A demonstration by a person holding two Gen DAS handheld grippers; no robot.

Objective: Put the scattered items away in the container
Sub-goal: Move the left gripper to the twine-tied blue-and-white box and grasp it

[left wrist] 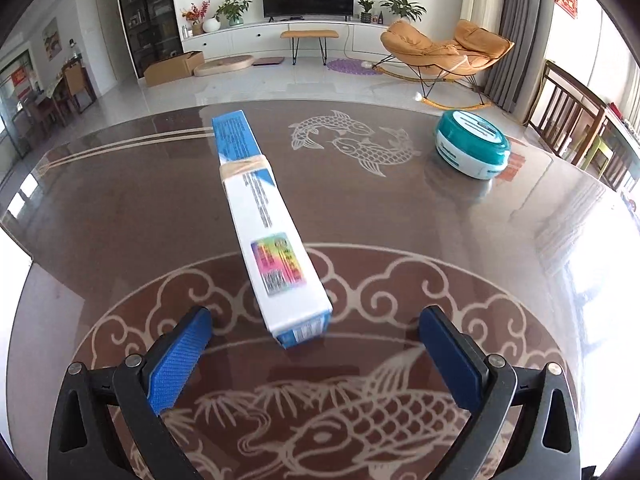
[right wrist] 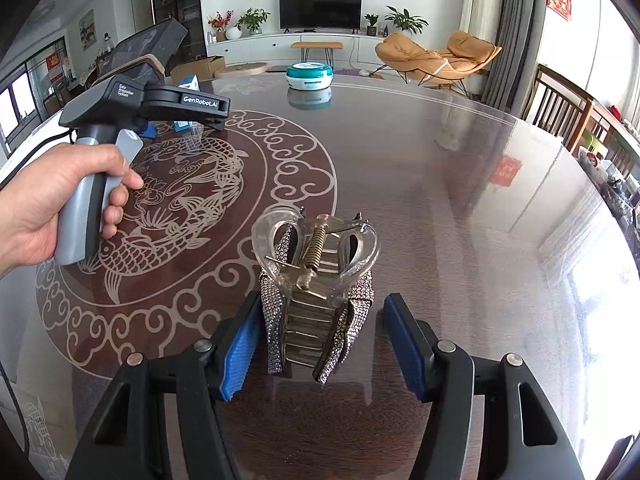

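A long white and blue box (left wrist: 260, 216) with a band of tape lies on the brown glass table, pointing away. My left gripper (left wrist: 316, 328) is open, its blue fingers either side of the box's near end, not touching. A clear hair claw clip with rhinestones (right wrist: 316, 292) stands on the table between the fingers of my right gripper (right wrist: 320, 340), which is open; the left pad is close to the clip. A round teal and white tin (left wrist: 472, 144) sits at the far right, also in the right wrist view (right wrist: 310, 75).
The left hand-held gripper's body (right wrist: 160, 100) and the hand holding it show at left in the right wrist view. Wooden chairs (left wrist: 568, 112) stand past the table's right edge. The table edge (left wrist: 24, 256) runs close at left.
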